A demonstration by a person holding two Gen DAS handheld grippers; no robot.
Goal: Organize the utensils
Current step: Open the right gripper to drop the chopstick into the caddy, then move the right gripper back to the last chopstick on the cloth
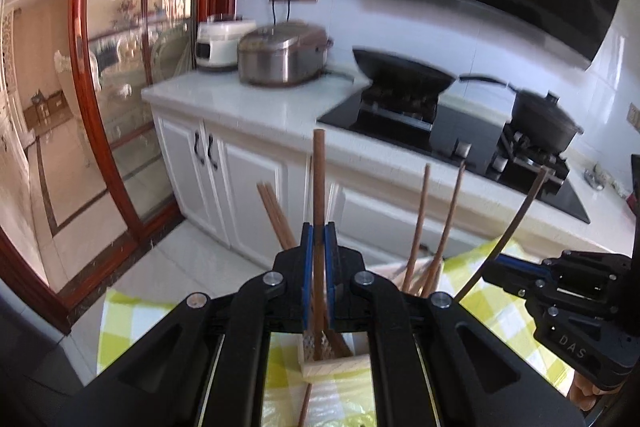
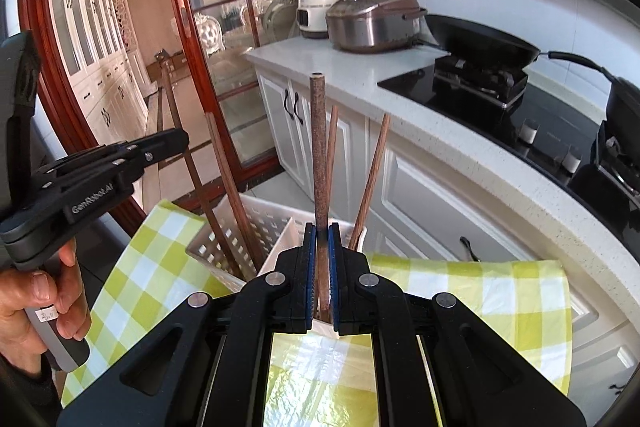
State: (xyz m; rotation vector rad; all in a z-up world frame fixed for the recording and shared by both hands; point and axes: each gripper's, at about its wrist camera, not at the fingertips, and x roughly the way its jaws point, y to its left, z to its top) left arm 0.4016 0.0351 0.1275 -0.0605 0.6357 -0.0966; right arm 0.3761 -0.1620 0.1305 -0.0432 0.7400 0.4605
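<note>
My left gripper (image 1: 319, 233) is shut on an upright brown wooden chopstick (image 1: 318, 179) above a wooden holder (image 1: 336, 363) on the yellow checked cloth. My right gripper (image 2: 321, 233) is shut on another brown chopstick (image 2: 319, 147), held upright over the white slotted basket (image 2: 256, 223). Several more chopsticks (image 2: 370, 183) lean in that basket. The left gripper also shows at the left of the right wrist view (image 2: 120, 157), and the right gripper at the right of the left wrist view (image 1: 516, 269), gripping a thin dark stick (image 1: 516, 223).
A yellow checked cloth (image 2: 480, 291) covers the table. Behind it run white cabinets and a counter (image 2: 360, 75) with two rice cookers (image 2: 372, 23), a black wok (image 2: 480, 43) on the stove and a lidded pot (image 1: 548, 123). A red-framed glass door (image 2: 224, 27) stands at left.
</note>
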